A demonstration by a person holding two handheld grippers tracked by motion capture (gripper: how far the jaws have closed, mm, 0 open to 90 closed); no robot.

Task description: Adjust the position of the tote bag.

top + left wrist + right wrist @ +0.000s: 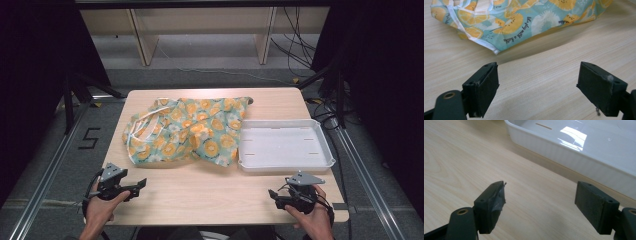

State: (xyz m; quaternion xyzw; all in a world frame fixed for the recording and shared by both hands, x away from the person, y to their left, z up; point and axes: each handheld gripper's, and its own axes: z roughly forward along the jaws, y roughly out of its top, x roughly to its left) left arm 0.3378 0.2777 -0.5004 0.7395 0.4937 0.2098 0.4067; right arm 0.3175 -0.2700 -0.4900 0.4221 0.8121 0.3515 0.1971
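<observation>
Lying crumpled on the table's (210, 195) far-left half, the lemon-print cloth (187, 131) touches the white tray (286, 166) — soft, light, floppy. I'd pinch its white-trimmed near corner. My left hand-held gripper (141, 184) and right hand-held gripper (272, 193) gape wide, empty.

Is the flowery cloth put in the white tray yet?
Not yet. Nothing looks done: the cloth lies crumpled on the table, beside the empty white tray. The left gripper and right gripper are open, holding nothing. Picking up and moving the cloth is probably still ahead.
</observation>
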